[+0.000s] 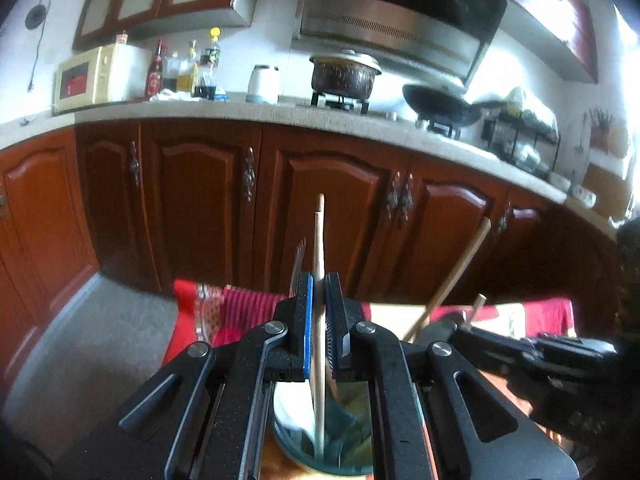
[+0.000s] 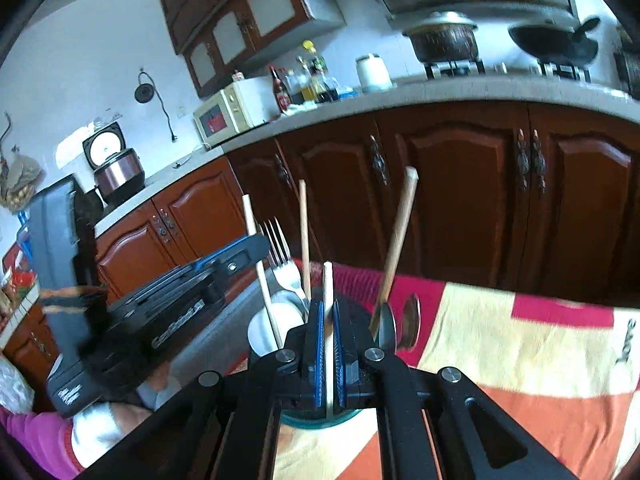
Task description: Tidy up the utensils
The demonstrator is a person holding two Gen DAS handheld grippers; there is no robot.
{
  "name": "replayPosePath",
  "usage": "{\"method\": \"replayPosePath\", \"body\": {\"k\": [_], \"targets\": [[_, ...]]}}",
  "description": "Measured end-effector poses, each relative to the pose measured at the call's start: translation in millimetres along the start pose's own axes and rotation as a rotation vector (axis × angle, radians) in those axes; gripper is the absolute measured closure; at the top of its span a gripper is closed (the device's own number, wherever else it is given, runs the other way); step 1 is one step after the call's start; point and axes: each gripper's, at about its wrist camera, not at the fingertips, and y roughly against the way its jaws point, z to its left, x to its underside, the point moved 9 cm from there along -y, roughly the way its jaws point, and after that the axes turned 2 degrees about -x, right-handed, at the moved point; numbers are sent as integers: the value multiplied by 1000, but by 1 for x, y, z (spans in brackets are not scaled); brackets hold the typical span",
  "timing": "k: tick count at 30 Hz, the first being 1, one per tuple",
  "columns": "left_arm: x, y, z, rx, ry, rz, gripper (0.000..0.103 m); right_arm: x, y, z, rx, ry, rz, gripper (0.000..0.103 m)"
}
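both grippers over a glass cup point(image 2: 320, 420) on a patterned cloth point(image 2: 500, 352). left gripper point(image 1: 319, 320) clamped on one chopstick point(image 1: 319, 248), its lower end inside the cup. right gripper point(image 2: 328, 344) clamped on another chopstick point(image 2: 328, 292), upright above the rim. already standing in the cup: a fork point(image 2: 280, 248), a spoon point(image 2: 400, 240) with a pale wooden handle, and what looks like more chopsticks. judged well along: what's left is letting go of both sticks. chopsticks pale wood, thin, straight. no loose utensils visible on the cloth, though much is hidden
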Motion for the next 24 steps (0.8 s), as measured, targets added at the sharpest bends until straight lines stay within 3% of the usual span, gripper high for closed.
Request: {"method": "replayPosePath", "body": {"k": [9, 12, 13, 16, 24], "targets": [[21, 5, -9, -16, -30, 84, 98, 11, -5, -19, 33, -81, 45, 99], [23, 6, -9, -24, -25, 105, 97, 14, -3, -22, 34, -97, 53, 86], [24, 6, -9, -29, -25, 115, 94, 14, -2, -21, 33, -99, 50, 79], [27, 8, -8, -34, -16, 132, 75, 15, 2, -20, 43, -88, 52, 78], [28, 19, -3, -56, -3, 136, 65, 23, 15, -17, 60, -76, 56, 78]]}}
